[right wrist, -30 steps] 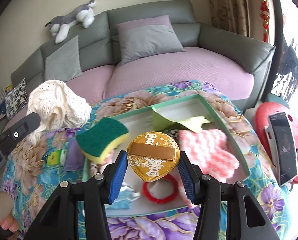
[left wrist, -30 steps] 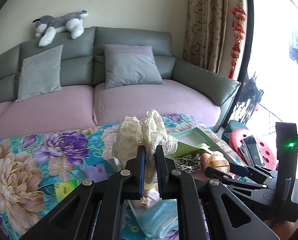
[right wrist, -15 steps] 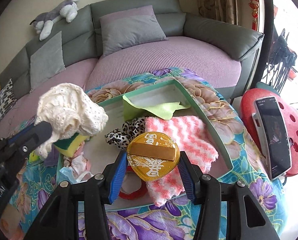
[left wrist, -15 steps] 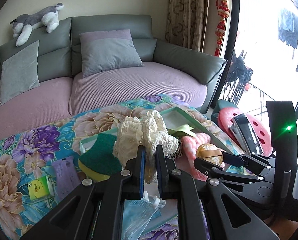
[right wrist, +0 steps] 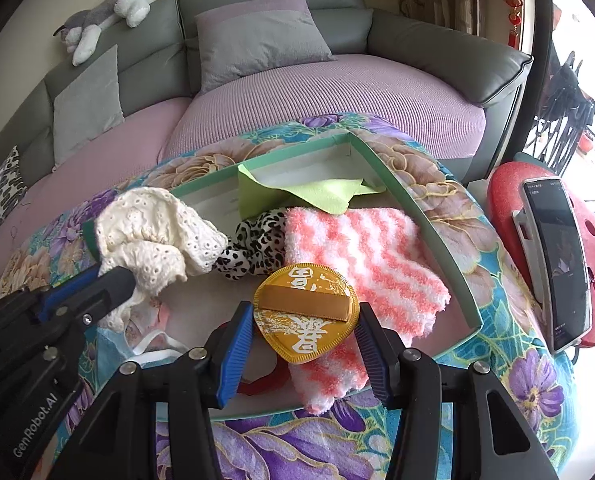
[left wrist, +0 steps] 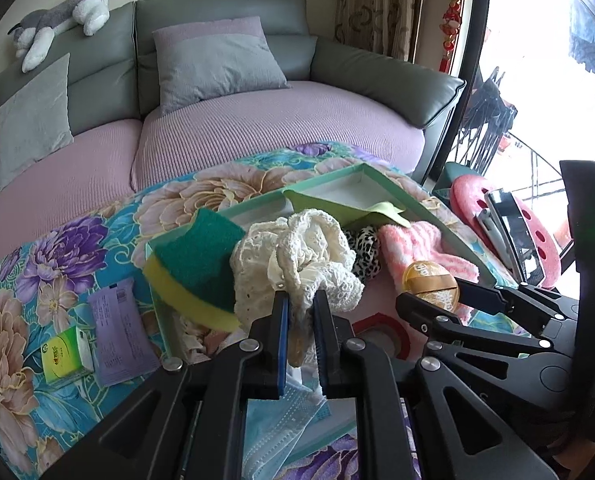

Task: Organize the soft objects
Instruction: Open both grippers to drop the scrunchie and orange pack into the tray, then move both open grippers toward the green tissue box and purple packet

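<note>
My left gripper [left wrist: 300, 312] is shut on a cream lace cloth [left wrist: 297, 256], which hangs over the left part of the green tray [left wrist: 417, 204]. In the right wrist view the lace cloth [right wrist: 153, 232] almost touches a leopard-print scrunchie [right wrist: 253, 248]. My right gripper [right wrist: 305, 320] is shut on a round gold disc [right wrist: 305, 312], held above a pink striped fluffy cloth [right wrist: 361, 256]. A lime cloth [right wrist: 309, 192] lies at the tray's far end. A green-and-yellow sponge [left wrist: 197, 256] leans on the tray's left rim. A red ring [right wrist: 265, 380] lies partly hidden under the disc.
A blue face mask [left wrist: 281, 428] lies at the tray's near edge. A green pack [left wrist: 63, 354] and a purple packet [left wrist: 117, 340] lie on the floral cloth to the left. A phone [right wrist: 557, 256] leans on a red stool [right wrist: 501, 188] at right. A sofa [left wrist: 257, 120] stands behind.
My left gripper has carried the lace cloth to the right and downward, from beside the tray to over it. The right gripper, with the gold disc, has sunk a little toward the pink cloth.
</note>
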`<state>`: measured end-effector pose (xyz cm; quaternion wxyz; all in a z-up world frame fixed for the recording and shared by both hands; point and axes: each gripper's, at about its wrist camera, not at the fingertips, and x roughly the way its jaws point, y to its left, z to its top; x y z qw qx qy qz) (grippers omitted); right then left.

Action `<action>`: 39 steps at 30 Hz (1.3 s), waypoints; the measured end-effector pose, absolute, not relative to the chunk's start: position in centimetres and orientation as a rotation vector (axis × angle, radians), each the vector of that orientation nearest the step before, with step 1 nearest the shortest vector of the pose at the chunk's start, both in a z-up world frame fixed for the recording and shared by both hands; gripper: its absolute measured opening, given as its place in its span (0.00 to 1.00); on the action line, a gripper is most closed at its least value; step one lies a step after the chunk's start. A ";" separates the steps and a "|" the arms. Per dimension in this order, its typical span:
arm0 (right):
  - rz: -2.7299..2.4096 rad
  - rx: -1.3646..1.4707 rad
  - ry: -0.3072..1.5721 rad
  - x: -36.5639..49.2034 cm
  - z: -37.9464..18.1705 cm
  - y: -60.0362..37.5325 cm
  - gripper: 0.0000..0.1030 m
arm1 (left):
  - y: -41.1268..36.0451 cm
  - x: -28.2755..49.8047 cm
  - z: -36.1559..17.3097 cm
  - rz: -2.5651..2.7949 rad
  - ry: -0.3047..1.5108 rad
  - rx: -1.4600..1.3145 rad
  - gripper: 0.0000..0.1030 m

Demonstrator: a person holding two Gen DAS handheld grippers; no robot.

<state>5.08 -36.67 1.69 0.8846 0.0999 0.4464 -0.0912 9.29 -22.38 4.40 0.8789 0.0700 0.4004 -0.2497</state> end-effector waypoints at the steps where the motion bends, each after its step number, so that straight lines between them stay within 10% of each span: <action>1: -0.190 0.207 0.930 5.1 1.6 -36.6 0.53 | -22.4 9.3 4.4 -0.521 0.836 0.145 0.13; 8: -0.210 0.204 0.936 5.2 1.5 -36.8 0.55 | -21.8 8.8 5.4 -0.495 0.847 0.160 0.39; 17: -0.276 0.211 0.922 4.9 1.7 -37.6 1.00 | -19.0 8.9 7.5 -0.398 0.798 0.096 0.87; 39: -0.250 0.174 0.888 5.1 2.9 -35.7 1.00 | -5.0 11.4 6.0 0.140 0.786 -0.031 0.98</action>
